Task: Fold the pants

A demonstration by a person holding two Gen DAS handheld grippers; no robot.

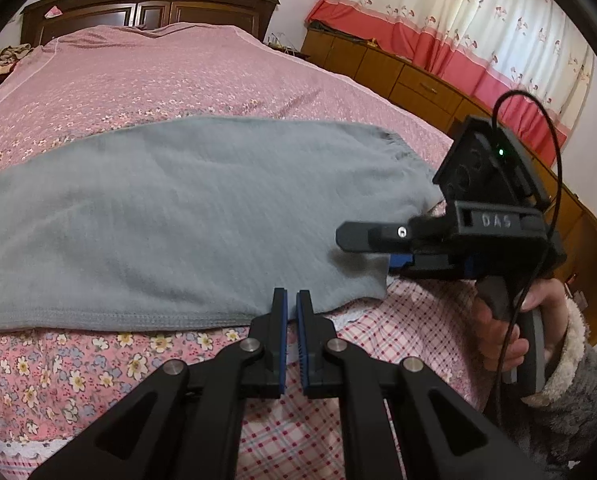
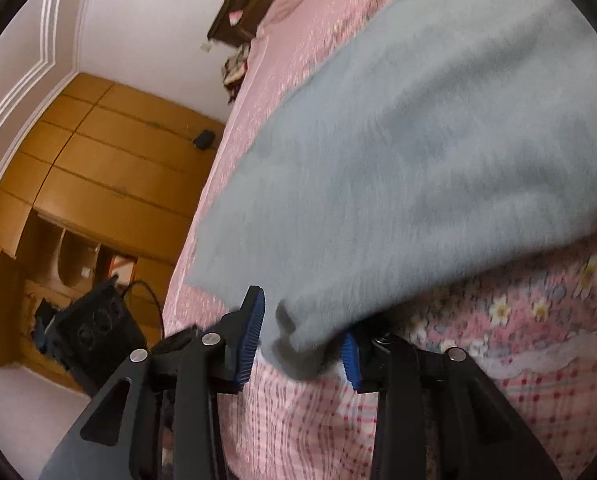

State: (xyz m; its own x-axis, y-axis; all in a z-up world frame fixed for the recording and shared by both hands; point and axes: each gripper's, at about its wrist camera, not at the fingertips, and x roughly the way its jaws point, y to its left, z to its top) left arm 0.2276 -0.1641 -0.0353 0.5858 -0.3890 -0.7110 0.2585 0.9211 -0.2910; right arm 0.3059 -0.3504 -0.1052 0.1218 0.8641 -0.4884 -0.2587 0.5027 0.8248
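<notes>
Left claw pinches pants hem; right claw gapes around a corner

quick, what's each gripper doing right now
left gripper: nearly closed, holding nothing, at the hem of the grey pants.
right gripper: open around a corner of the pants, not clamped.

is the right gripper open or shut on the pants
Open. The right gripper has its blue pads spread wide, with a corner of the grey pants sitting between them, not yet pinched.
</notes>
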